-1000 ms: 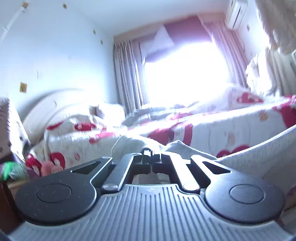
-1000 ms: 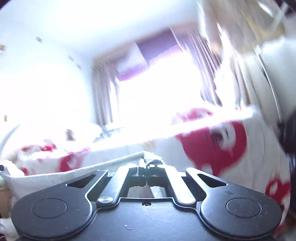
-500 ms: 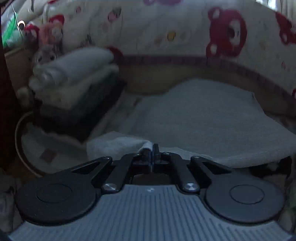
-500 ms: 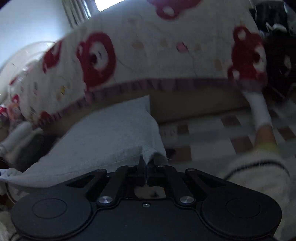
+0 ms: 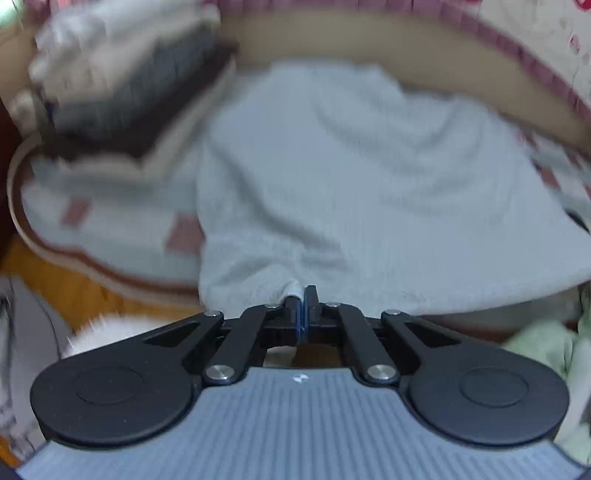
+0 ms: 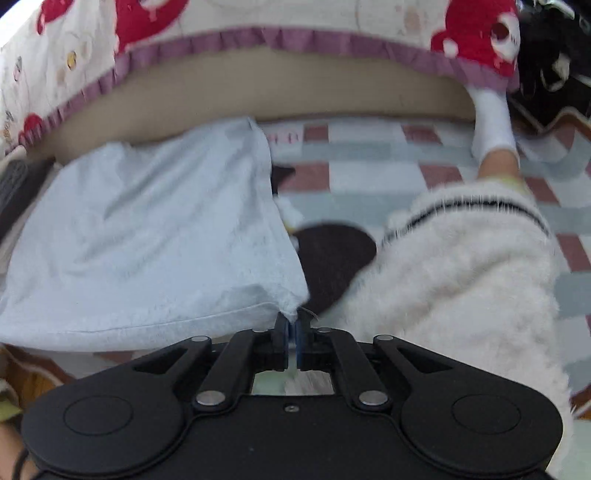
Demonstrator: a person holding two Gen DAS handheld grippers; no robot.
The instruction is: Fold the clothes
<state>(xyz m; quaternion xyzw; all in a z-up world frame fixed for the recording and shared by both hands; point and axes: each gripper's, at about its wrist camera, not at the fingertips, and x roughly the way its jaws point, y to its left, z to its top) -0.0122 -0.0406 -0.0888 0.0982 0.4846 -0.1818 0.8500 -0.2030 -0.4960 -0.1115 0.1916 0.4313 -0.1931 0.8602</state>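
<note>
The left tongs (image 5: 303, 295) are pinching shut on a near corner of the pale blue-grey knitted garment (image 5: 351, 177), and the right tongs (image 6: 291, 328) are clamping closed on its other near corner (image 6: 147, 229). The garment is lying spread over the checked pink-and-grey floor mat (image 6: 369, 155), beside the bed with its red-patterned ruffled cover (image 6: 258, 22). A blurred stack of folded clothes (image 5: 122, 74) is sitting left of it.

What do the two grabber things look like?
Both are matte black. Each gripper, left and right, has two thin fingers with blue pads, crossed black link bars with silver pins, and two round black discs. The left body is ribbed grey; the right is plain black.
</note>
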